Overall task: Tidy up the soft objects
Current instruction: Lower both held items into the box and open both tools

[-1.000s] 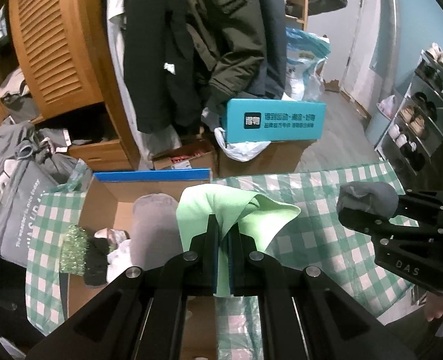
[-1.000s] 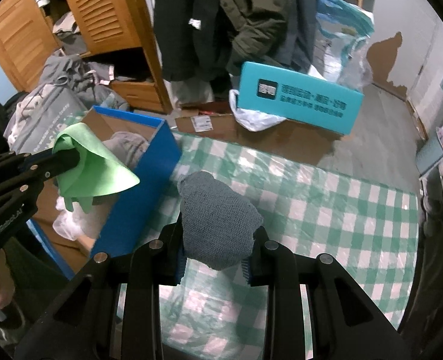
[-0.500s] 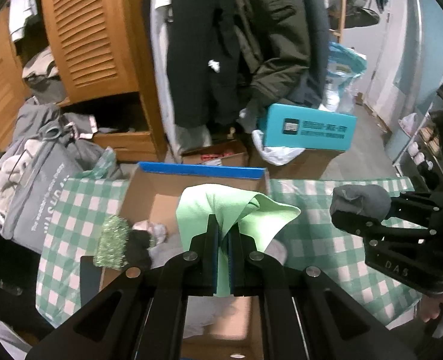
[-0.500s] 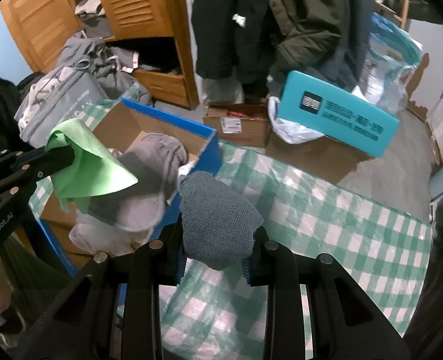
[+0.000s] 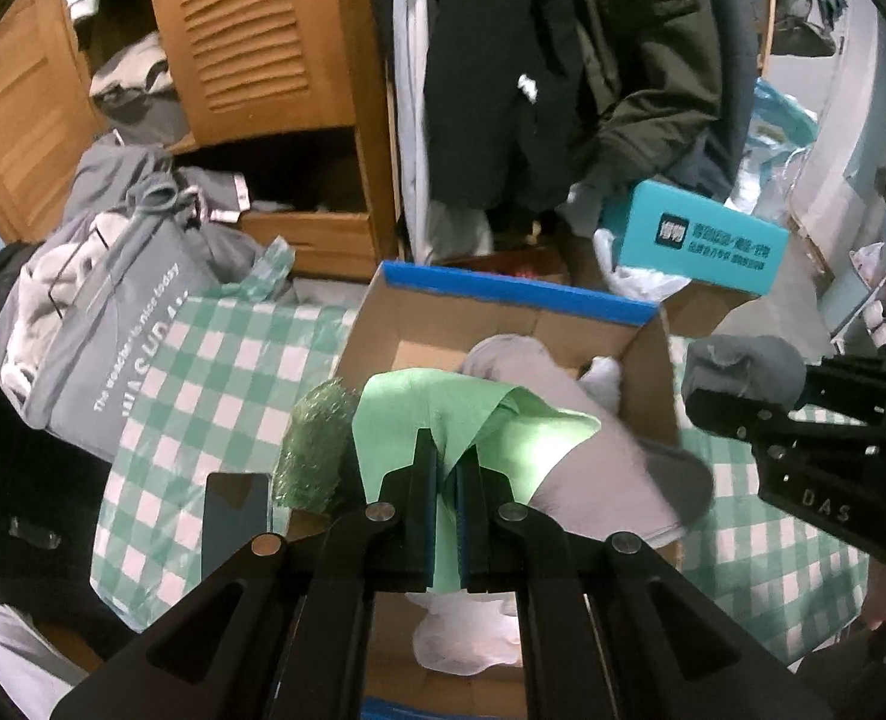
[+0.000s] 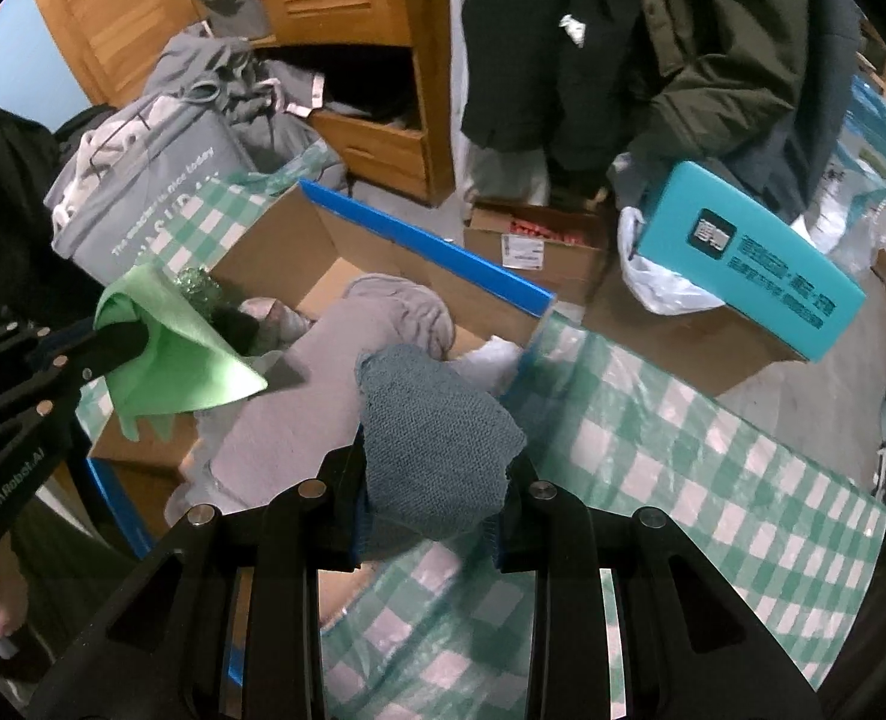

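Both hands have carried their loads sideways until the open cardboard box with the blue rim (image 5: 520, 294) lies beneath them. The left gripper (image 5: 445, 468) pinches a thin light-green cloth (image 5: 443, 414) above the box's grey garments, while the right gripper (image 6: 428, 510) clamps a blue-grey knitted bundle (image 6: 437, 426) at the box's near edge. Dropping both in looks like the next step.

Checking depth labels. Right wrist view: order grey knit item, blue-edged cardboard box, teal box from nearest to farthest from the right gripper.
1. Grey knit item: clamped in the right gripper.
2. Blue-edged cardboard box: just beyond, left of centre.
3. Teal box: farthest, upper right, on the floor.
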A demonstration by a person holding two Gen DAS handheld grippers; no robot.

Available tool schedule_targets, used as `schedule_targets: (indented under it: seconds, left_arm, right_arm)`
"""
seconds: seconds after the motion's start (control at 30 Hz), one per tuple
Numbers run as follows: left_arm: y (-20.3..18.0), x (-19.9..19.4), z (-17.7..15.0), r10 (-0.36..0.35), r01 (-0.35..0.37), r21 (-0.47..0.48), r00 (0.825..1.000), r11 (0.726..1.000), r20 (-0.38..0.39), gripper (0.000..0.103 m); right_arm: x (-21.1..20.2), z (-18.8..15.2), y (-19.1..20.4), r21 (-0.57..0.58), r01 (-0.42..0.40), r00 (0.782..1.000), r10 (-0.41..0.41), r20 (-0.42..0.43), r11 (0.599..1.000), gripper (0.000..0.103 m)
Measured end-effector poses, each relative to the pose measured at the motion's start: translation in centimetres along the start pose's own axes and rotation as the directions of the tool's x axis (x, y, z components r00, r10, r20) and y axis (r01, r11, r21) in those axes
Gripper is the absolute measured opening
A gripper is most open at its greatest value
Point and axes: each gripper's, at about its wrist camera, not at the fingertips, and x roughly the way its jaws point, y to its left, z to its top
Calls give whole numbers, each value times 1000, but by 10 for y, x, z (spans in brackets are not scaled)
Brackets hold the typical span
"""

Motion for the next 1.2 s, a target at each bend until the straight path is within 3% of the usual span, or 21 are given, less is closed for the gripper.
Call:
schedule_targets:
  seconds: [0.2,0.5,0.63,0.7,0.77,1.0,1.2]
  left_arm:
    - [11,20,-2,-10,7,-51,999,999,-51,8]
    - [15,19,0,3,-6,-69,999,998,-46,46]
    - [16,12,-1,2,-4,-71,999,997,-32,47]
    - [16,8,-2,7,-8,-67,1000,998,-25,48]
    - [15,4,-2,15,-16,-54,1000,998,-17,49]
    - [16,-12,-4,22,-21,-41,1000,999,12,52]
    - [13,-27,-8,23,-22,-26,999,999,40,63]
  right_arm:
    - [18,10,13,-36,-11,1000,11,-25,999,27]
    - [28,14,24,-110,-1,1000,-2,-31,994,40]
    - [25,15,23,-104,3,1000,-5,-17,995,47]
    - [21,16,23,-104,13,1000,-14,-4,994,59]
    - [17,17,22,-104,26,1000,-25,9,994,64]
    - [2,17,15,-69,18,999,-15,44,997,66]
    - [-19,7,12,-45,27,997,-23,79,999,67]
